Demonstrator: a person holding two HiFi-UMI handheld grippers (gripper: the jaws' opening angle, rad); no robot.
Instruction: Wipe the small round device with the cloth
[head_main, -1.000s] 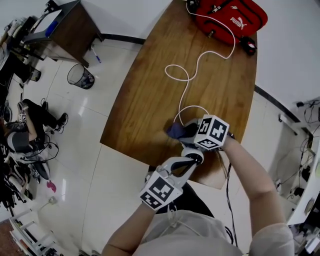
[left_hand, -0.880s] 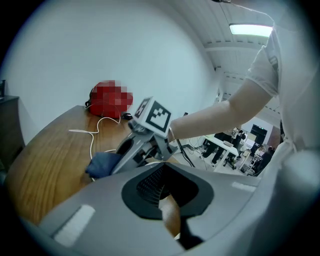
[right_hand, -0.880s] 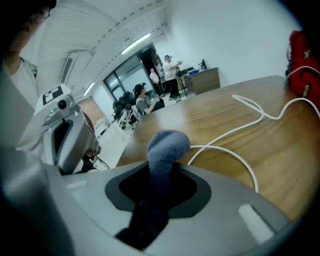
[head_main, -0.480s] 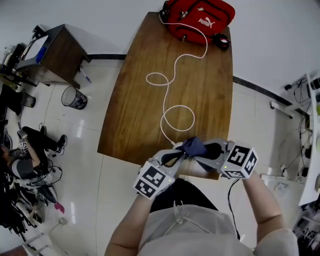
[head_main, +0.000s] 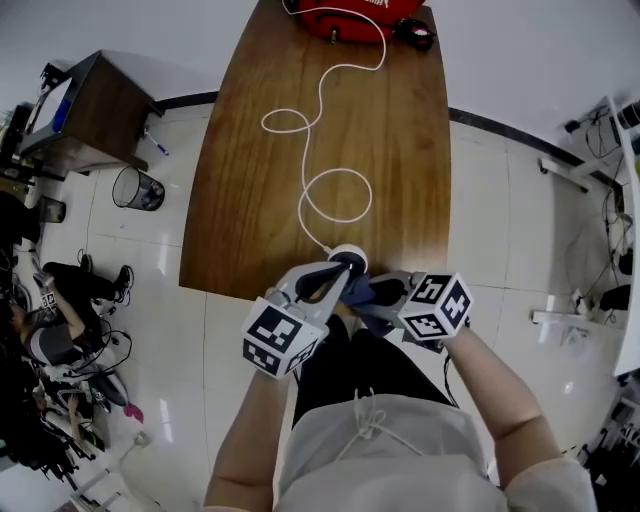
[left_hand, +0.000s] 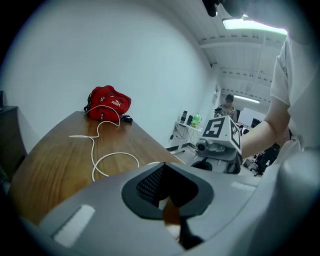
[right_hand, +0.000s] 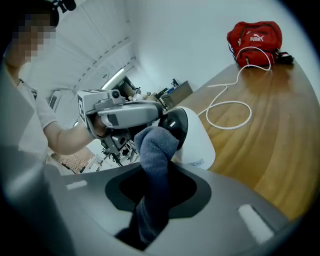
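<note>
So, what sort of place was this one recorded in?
Likely an office or lab workroom: a long wooden table, a wire bin on a tiled floor, and cluttered desks behind.

A long wooden surface (head_main: 300, 130) ran off towards a plain white wall (head_main: 530, 50) with a dark skirting along its foot. Glossy pale floor tiles (head_main: 520, 240) lay on both sides. At the left stood a dark cabinet (head_main: 100, 100), a wire wastebasket (head_main: 137, 188) beside it. A strip light (left_hand: 255, 24) glowed on the ceiling.
</note>
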